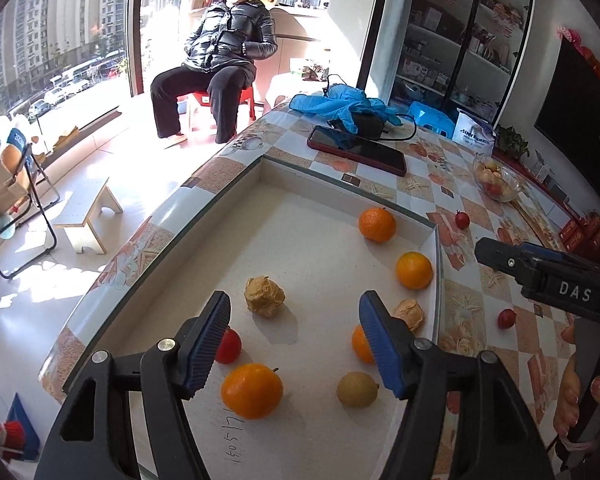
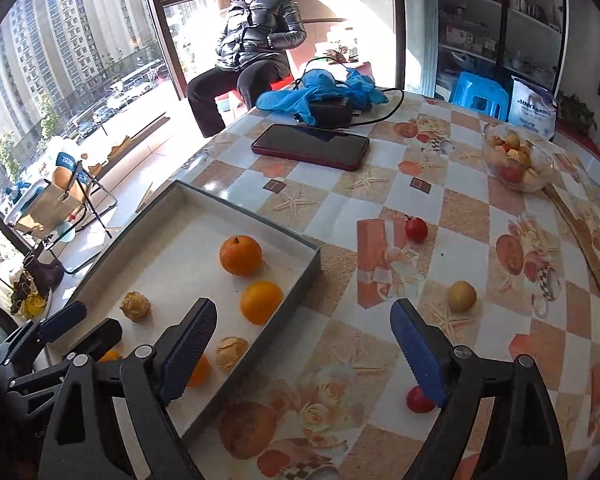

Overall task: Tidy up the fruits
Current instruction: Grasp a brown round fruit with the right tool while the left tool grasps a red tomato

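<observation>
Two claws hang tilted downward over a patterned table (image 2: pixel 380 184), one over a shallow white tray (image 1: pixel 324 184) and the other past its right wall. Left claw (image 1: pixel 296 336) stands open with nothing between its blue pads (image 1: pixel 208 340). A small red fruit (image 1: pixel 229 345) peeks out just behind its left finger, a large orange (image 1: pixel 252 390) lies just below and between the fingers, and a crumpled tan husked fruit (image 1: pixel 264 296) sits just ahead of the gap. A pale yellow-green round fruit (image 1: pixel 357 389) rests near the right finger's inner side, while another orange (image 1: pixel 360 344) and a second husked fruit (image 1: pixel 410 314) are partly hidden behind that finger. Farther ahead, by the tray's right wall, sit two more oranges (image 1: pixel 414 270). Right claw (image 2: pixel 304 348) also stands wide apart and empty, its left finger over the tray's corner and its right finger over the bare tabletop. A red cherry-sized fruit (image 2: pixel 419 399) lies on the table just beside the right finger, partly covered by it. Ahead and right of that finger lies a yellowish fruit (image 2: pixel 462 296), and farther on another red one (image 2: pixel 416 229). Well beyond sit a dark phone (image 2: pixel 312 146) and a glass bowl (image 2: pixel 516 160) of fruit. In the left claw's view a hand (image 1: pixel 580 396) grips the right tool at the right edge.
</observation>
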Motion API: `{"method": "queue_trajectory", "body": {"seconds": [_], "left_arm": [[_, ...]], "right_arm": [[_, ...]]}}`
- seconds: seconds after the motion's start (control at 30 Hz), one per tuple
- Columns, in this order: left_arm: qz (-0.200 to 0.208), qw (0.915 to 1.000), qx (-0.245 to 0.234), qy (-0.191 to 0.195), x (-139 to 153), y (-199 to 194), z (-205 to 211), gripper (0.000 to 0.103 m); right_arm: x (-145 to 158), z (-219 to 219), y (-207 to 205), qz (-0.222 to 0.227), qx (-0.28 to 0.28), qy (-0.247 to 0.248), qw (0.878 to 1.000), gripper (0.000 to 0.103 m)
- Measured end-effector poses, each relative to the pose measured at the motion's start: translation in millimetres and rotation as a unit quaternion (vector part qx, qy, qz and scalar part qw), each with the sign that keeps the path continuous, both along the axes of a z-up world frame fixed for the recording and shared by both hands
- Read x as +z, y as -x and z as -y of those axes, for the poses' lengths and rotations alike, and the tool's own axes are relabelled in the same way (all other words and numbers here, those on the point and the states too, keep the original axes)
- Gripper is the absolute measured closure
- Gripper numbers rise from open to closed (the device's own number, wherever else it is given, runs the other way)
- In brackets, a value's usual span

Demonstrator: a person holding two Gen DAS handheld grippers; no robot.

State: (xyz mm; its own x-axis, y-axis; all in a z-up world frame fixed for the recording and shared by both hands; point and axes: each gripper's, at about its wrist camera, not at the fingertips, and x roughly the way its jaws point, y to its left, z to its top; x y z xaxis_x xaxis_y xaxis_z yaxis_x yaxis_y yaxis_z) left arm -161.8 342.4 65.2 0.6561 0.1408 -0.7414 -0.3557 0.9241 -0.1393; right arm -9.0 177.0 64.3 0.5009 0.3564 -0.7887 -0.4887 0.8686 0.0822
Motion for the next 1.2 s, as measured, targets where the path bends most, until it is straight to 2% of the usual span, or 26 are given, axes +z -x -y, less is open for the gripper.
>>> {"method": "queue_trajectory", "body": {"seconds": [0.17, 0.33, 0.4, 0.47, 0.5, 0.57, 0.6, 0.73, 0.87, 1.03, 1.17, 1.2], "left_arm": [[0.006, 0.9992, -0.04, -0.005, 7.6, -6.3, 29.9, 0.031], [0.005, 0.9959, -0.088, -0.019, 10.9, -10.6, 63.9, 0.029], [0.003, 0.9943, -0.104, -0.022, 11.2, -13.1, 76.8, 0.029], [0.0, 0.9925, -0.119, -0.025, 11.1, -15.9, 90.4, 0.029], [-0.002, 0.9917, -0.126, -0.027, 10.9, -17.5, 97.1, 0.029], [-0.005, 0.9901, -0.137, -0.031, 9.0, -21.8, 110.3, 0.028], [-0.007, 0.9892, -0.143, -0.032, 6.8, -24.0, 117.2, 0.028], [-0.02, 0.9865, -0.16, -0.028, -7.3, -35.4, 143.7, 0.028], [-0.028, 0.9846, -0.171, -0.025, -22.1, -52.0, 168.6, 0.028], [-0.038, 0.9829, -0.177, -0.036, -37.9, -82.3, 195.0, 0.028], [-0.052, 0.9816, -0.178, -0.043, -49.8, -106.5, 211.4, 0.029], [-0.061, 0.9808, -0.179, -0.049, -55.0, -111.5, 215.1, 0.038]], "right_arm": [[-26.5, 56.8, -46.4, -0.03, -0.091, 0.018, 0.995, 0.013], [-45.8, 70.6, -65.4, -0.027, -0.103, 0.039, 0.994, 0.014], [-48.7, 65.6, -68.2, -0.02, -0.093, 0.046, 0.994, 0.028], [-56.6, 57.5, -73.2, -0.026, -0.08, 0.055, 0.995, 0.051], [-60.5, 55.8, -74.4, -0.031, -0.079, 0.059, 0.995, 0.055], [-60.4, 56.4, -71.6, -0.012, -0.08, 0.063, 0.995, 0.073], [-60.0, 58.9, -69.7, -0.008, -0.078, 0.061, 0.995, 0.077], [-60.0, 86.3, -56.3, -0.005, -0.077, 0.05, 0.996, 0.077], [-60.9, 135.3, -26.7, 0.0, -0.089, 0.046, 0.995, 0.077], [-61.4, 194.6, 20.7, 0.013, -0.117, 0.039, 0.992, 0.077], [-60.4, 227.6, 42.0, 0.008, -0.151, 0.009, 0.988, 0.077], [-60.5, 232.5, 45.2, 0.01, -0.157, 0.005, 0.988, 0.077]]}}
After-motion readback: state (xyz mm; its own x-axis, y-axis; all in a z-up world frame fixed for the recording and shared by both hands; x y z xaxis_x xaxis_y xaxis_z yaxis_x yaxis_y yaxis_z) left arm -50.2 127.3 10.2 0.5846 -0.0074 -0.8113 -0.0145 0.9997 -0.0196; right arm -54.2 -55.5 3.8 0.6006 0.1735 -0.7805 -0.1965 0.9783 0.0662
